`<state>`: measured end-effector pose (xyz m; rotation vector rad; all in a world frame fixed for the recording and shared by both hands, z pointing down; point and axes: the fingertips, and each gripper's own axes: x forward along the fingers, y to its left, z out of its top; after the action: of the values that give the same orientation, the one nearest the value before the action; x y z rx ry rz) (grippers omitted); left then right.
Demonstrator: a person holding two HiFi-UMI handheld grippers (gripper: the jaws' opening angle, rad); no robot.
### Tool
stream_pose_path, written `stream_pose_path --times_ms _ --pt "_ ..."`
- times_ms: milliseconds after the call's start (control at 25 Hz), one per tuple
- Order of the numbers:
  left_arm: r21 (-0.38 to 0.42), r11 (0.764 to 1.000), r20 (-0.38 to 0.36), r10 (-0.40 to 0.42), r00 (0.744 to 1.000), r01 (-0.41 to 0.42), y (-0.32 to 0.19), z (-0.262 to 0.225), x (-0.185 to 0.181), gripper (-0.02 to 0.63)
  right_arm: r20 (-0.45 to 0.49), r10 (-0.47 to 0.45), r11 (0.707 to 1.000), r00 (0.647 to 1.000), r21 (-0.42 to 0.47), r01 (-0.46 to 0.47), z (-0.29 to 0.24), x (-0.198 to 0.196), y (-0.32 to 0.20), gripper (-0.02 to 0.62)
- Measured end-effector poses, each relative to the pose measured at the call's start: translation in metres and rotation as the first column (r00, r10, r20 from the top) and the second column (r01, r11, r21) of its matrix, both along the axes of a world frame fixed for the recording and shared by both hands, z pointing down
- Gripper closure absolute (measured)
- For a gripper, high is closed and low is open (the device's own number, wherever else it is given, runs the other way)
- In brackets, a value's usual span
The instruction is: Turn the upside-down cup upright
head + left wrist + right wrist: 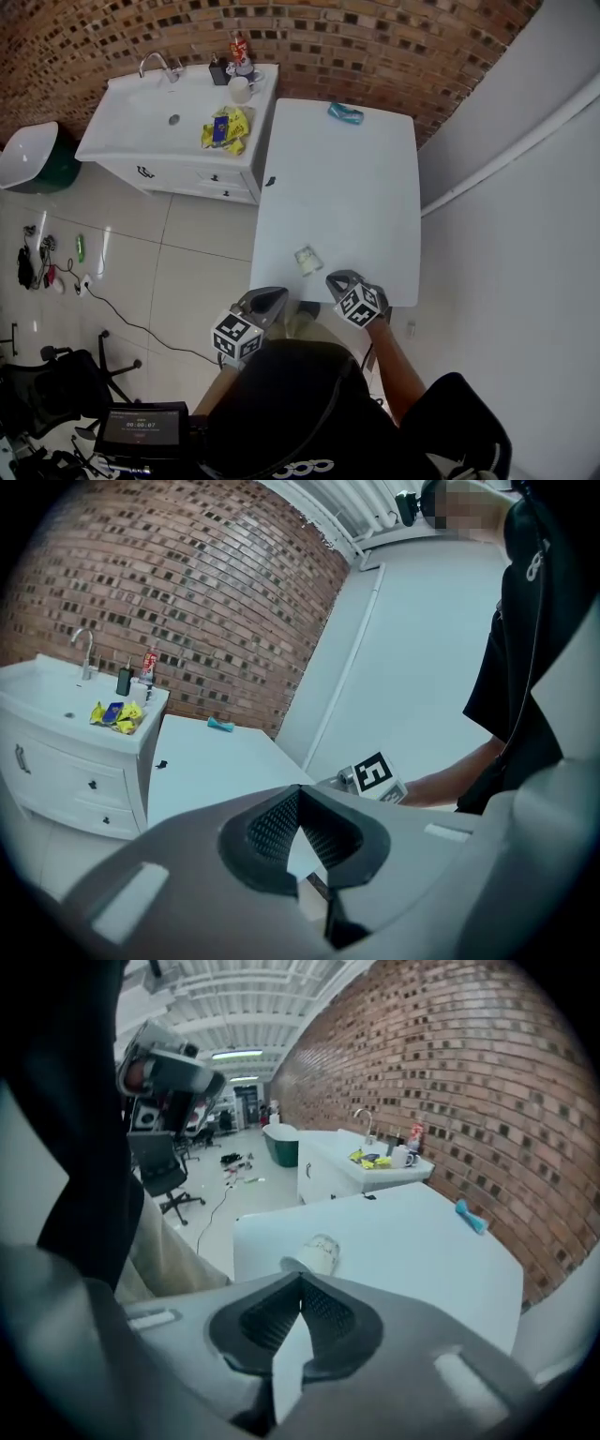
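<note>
A small pale cup point(307, 260) stands rim-down near the front edge of the white table point(356, 187). In the right gripper view the cup point(317, 1252) shows just beyond the jaw tips, rim on the tabletop. My left gripper point(278, 294) hovers at the table's front edge, just left of and nearer than the cup, shut with nothing held. My right gripper point(335, 278) is a little right of the cup, also shut and empty. In the left gripper view the shut left gripper point(300, 791) hides the cup, and the right gripper's marker cube point(375, 775) shows beyond it.
A teal object point(345, 113) lies at the table's far end, a small black item point(271, 181) at its left edge. A white sink cabinet point(178, 122) with a yellow packet point(225, 128) and a mug point(240, 89) stands to the left. A white wall runs along the right.
</note>
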<state>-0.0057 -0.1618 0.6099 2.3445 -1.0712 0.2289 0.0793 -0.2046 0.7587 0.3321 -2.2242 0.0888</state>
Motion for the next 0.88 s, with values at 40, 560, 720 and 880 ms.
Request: stream_pose_path --times_ms 40,560,720,880 --pt "0.003 1.000 0.001 -0.008 1.000 0.008 -0.003 -0.001 -0.001 0.591 -0.029 -0.035 0.999 0.999 0.020 0.035 0.006 -0.001 -0.001 0.603" --pt "-0.021 0.987 0.001 -0.160 0.987 0.160 -0.005 0.002 -0.030 0.591 -0.228 -0.286 0.936 0.931 0.140 0.322 0.053 -0.020 -0.014 0.532" --pt "-0.019 0.979 -0.001 -0.201 0.980 0.201 -0.001 0.001 -0.037 0.591 -0.255 -0.322 0.922 0.912 0.135 0.363 0.061 -0.025 -0.014 0.532" --pt "-0.017 0.971 -0.005 -0.237 0.972 0.236 0.002 0.000 -0.043 0.591 -0.273 -0.335 0.913 0.902 0.142 0.382 0.064 -0.028 -0.014 0.580"
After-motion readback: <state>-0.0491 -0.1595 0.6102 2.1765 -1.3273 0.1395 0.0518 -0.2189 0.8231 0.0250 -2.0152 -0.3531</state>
